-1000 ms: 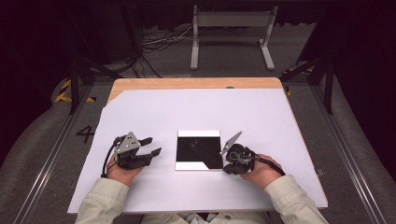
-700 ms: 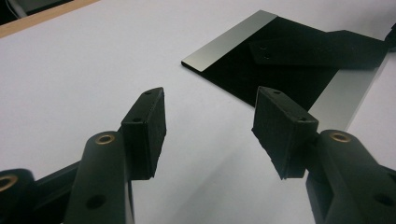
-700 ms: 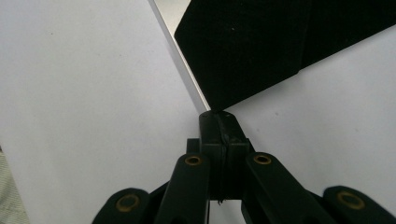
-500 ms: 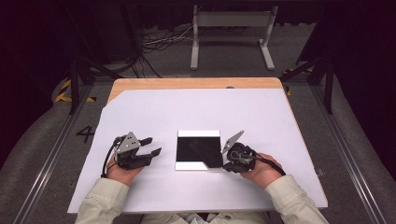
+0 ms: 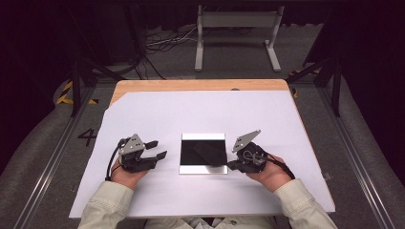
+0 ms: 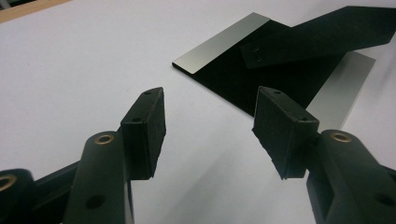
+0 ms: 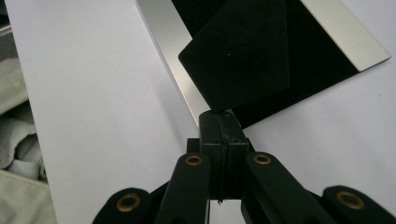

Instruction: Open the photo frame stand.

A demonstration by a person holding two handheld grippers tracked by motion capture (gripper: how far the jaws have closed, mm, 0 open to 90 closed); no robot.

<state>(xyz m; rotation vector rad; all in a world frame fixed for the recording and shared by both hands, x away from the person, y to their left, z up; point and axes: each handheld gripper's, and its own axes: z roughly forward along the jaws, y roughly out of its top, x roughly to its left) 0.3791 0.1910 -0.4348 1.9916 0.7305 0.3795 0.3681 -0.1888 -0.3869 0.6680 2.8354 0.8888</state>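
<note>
Progress looks to be at an early or middle stage, judged from how the things lie. To the left of the black square plate (image 5: 203, 152), the left hand-held gripper (image 5: 158, 149) rests low over the white sheet (image 5: 200, 109) that covers the counter, its jaws spread apart and holding nothing; in the left gripper view the pads (image 6: 148, 126) point toward the near corner of the plate (image 6: 261, 70), still apart from it. The plate itself lies flat on the sheet with light metal strips along two edges. On top of it, a thin black flap (image 7: 238, 51) is lifted at a tilt. At the right side of the plate, the right hand-held gripper (image 7: 224, 122) is clenched on one corner of this flap. Probably the flap is only partly moved, and the placing or removing remains.
</note>
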